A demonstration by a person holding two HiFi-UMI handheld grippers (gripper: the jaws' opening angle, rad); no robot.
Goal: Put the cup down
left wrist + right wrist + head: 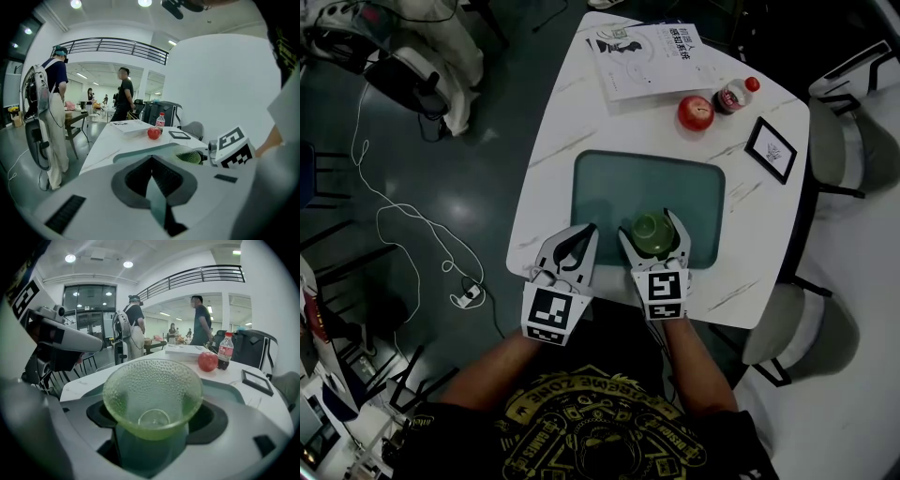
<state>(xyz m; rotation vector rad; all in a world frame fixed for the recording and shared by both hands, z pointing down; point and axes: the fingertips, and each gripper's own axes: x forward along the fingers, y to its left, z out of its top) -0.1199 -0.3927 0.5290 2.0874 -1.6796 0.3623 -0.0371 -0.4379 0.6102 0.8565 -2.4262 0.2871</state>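
Green dimpled cup (pixel 153 394) upright, clamped between your right gripper (pixel 650 228) jaws over the teal tray (pixel 609 183), 6 o'clock edge, likely for set-down. Left gripper (pixel 584 232): jaws together, empty, clear at 9 o'clock.

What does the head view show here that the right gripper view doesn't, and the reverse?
Head view only: a white cable on the floor and the person's printed black shirt. Right gripper view only: the green cup's dimpled, empty inside and two people standing beyond the table. Both: the right gripper shut on the cup over the green mat, plus the apple, bottle, book and small frame.
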